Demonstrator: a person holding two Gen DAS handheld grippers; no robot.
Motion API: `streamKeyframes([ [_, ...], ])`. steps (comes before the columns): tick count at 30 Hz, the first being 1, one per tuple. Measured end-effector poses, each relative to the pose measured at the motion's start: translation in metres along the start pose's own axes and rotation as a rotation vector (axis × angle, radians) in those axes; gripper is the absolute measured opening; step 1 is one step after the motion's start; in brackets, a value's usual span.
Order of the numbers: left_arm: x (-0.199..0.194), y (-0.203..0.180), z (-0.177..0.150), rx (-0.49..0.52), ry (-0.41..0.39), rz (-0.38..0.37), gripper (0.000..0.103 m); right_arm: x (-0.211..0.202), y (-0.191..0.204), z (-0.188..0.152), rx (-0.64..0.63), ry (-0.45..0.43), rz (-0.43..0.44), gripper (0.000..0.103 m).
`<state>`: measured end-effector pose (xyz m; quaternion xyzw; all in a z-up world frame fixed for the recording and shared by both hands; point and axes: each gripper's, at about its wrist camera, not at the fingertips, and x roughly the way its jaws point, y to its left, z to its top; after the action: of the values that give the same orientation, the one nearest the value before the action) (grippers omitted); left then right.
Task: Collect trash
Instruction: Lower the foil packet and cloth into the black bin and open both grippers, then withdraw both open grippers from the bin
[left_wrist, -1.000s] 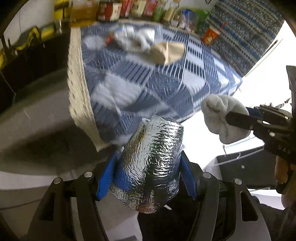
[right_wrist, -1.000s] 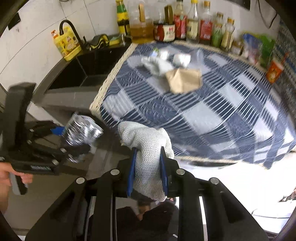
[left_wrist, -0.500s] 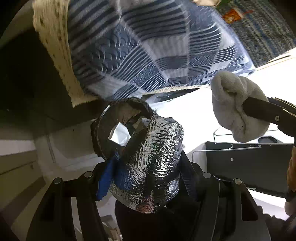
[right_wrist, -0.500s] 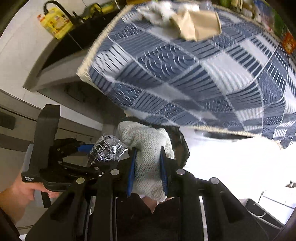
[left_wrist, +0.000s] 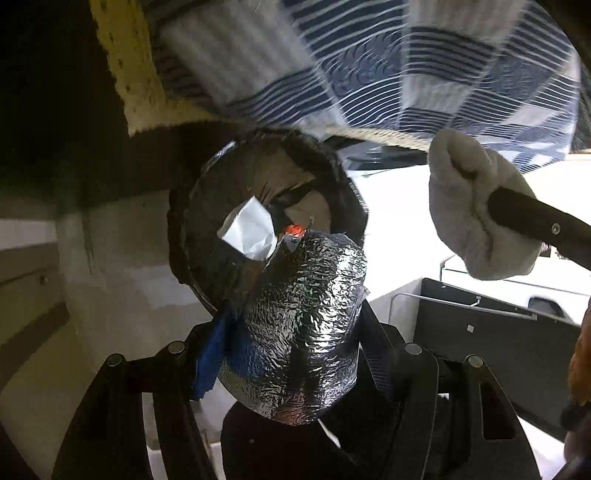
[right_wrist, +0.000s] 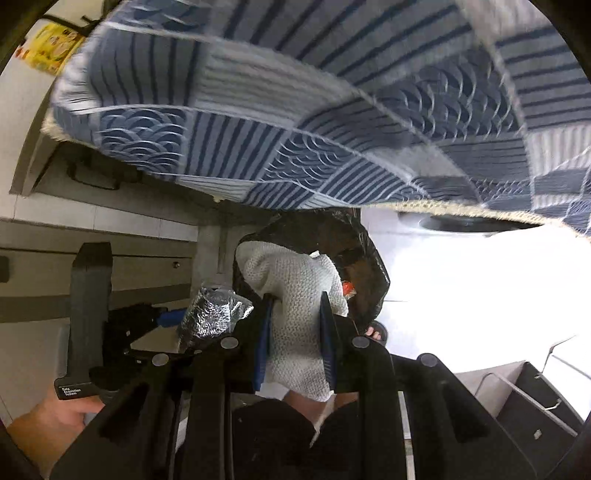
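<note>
Gripping a crumpled foil wad (left_wrist: 299, 328) across its middle, the left tongs (left_wrist: 295, 354) hang just above the black-lined trash bin (left_wrist: 192, 236); the right tongs (right_wrist: 295, 343) are clamped on a white knitted cloth (right_wrist: 291, 288) beside it. Both pieces look light and crushable, so a mid-body pinch should suffice; the foil may spring or snag.

I read only small white print on the left gripper's handle (right_wrist: 74, 390): "Data Acquisition System"; the yellow bottle's label (right_wrist: 48, 48) is too blurred.
</note>
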<state>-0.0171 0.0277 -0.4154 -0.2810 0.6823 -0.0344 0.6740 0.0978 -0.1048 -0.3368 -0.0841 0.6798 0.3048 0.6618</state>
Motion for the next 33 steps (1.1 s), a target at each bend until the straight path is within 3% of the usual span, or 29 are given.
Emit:
streamKeyframes([
  [7,0.041,0.002,0.012,-0.059,0.034,0.012,0.065,0.052,-0.036,0.003,0.083,0.022,0.049,0.026],
  [10,0.053,0.001,0.014,-0.1,0.071,0.018,0.067,0.062,-0.05,0.007,0.127,0.021,0.124,0.037],
  [11,0.054,0.003,0.014,-0.121,0.076,0.026,0.07,0.062,-0.053,0.008,0.137,0.019,0.15,0.05],
  [12,0.055,0.003,0.015,-0.136,0.073,0.034,0.081,0.057,-0.058,0.009,0.153,-0.001,0.163,0.056],
  [18,0.046,0.0,0.012,-0.159,0.058,0.107,0.094,0.038,-0.063,0.01,0.15,-0.041,0.192,0.061],
  [28,0.03,-0.017,0.009,-0.151,0.015,0.142,0.096,0.013,-0.071,-0.008,0.127,-0.063,0.161,0.074],
  [33,0.002,-0.032,0.003,-0.115,-0.04,0.159,0.096,-0.01,-0.064,-0.018,0.107,-0.104,0.155,0.092],
])
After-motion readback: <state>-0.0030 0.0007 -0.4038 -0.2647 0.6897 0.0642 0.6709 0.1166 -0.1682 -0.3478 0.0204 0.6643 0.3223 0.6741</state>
